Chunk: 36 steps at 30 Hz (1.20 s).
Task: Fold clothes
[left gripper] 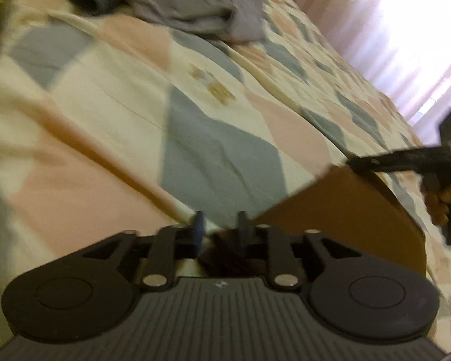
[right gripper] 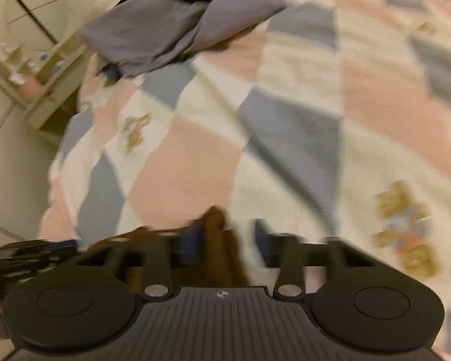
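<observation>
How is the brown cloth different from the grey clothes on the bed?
The brown cloth is held up by both grippers and pulled fairly flat; the grey clothes lie crumpled in a heap on the quilt. The brown cloth is close to the cameras; the grey clothes sit at the far end. Both are plain, without patterns.

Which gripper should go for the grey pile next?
Probably neither yet: left gripper and right gripper both pinch the brown garment stretched between them, while the grey clothes lie farther up the bed.
</observation>
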Motion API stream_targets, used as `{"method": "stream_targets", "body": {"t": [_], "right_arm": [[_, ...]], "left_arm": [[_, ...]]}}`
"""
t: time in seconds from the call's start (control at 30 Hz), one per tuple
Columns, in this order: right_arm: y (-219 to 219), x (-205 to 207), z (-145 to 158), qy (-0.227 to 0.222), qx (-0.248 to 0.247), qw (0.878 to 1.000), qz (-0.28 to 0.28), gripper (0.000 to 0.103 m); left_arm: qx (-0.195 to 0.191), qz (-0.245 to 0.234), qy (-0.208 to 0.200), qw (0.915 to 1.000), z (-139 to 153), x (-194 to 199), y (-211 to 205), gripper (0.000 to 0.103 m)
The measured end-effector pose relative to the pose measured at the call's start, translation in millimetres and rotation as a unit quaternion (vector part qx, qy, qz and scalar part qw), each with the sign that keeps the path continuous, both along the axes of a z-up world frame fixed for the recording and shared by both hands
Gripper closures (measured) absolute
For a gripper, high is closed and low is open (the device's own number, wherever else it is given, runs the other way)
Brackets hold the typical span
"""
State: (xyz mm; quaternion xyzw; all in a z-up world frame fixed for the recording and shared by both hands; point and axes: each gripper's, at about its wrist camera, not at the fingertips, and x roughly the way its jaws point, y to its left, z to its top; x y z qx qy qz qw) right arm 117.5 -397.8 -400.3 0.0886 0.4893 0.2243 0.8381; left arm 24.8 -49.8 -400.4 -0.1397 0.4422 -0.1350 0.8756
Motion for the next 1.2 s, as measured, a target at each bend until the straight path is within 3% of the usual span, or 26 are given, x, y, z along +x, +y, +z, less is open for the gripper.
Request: {"method": "stream_targets", "body": {"t": [0.07,0.13,0.23,0.3,0.33,0.47,0.5,0.57,0.63,0.8,1.03,1.2], "right_arm": [[-1.0,-4.0,7.4,-0.009,-0.016,1.0,-0.012,0.045],[-14.4,-23.7,29.0,-0.04,-0.007,0.999,-0.034,0.045],[-26.1,-73.6,58.2,-0.103,0.004,0.994,-0.03,0.046],[-21.3,-116.5,66.3,-0.138,-0.023,0.99,0.001,0.049],[-16.9,-138.7,67.1,-0.151,-0.042,0.987,0.02,0.055],[7.9,-202.1,47.2,-0.145,-0.1,0.982,0.07,0.063],[13.4,-213.9,42.1,-0.147,-0.107,0.98,0.082,0.067],[24.8,-232.3,34.7,-0.163,-0.13,0.972,0.105,0.069],[36.8,-244.8,29.8,-0.196,-0.167,0.956,0.14,0.069],[57.7,-264.5,19.0,-0.279,-0.259,0.894,0.237,0.069],[63.3,-258.5,4.4,-0.305,-0.29,0.862,0.282,0.068],[63.9,-255.7,-14.5,-0.325,-0.326,0.829,0.319,0.067]], "left_arm": [[0.008,0.029,0.0,0.9996,18.2,-14.0,10.0,0.07],[0.0,0.045,-0.003,0.999,41.1,-38.5,17.5,0.074],[-0.03,0.011,-0.009,0.9995,72.4,-90.5,4.1,0.077],[-0.048,-0.028,-0.005,0.9984,82.4,-126.0,-18.1,0.078],[-0.062,-0.04,0.003,0.9973,82.4,-140.4,-28.6,0.079],[-0.105,-0.045,0.044,0.9925,54.1,-181.5,-64.1,0.083],[-0.105,-0.04,0.039,0.9928,48.1,-184.6,-67.3,0.089],[-0.106,-0.031,0.031,0.9935,36.2,-190.5,-73.8,0.089],[-0.107,-0.028,0.033,0.9933,27.2,-191.6,-77.3,0.09],[-0.085,-0.025,0.017,0.9959,19.7,-194.9,-86.4,0.091],[-0.081,-0.017,0.004,0.9966,21.7,-197.2,-85.2,0.092],[-0.078,-0.015,0.004,0.9968,18.6,-194.8,-83.5,0.093]]}}
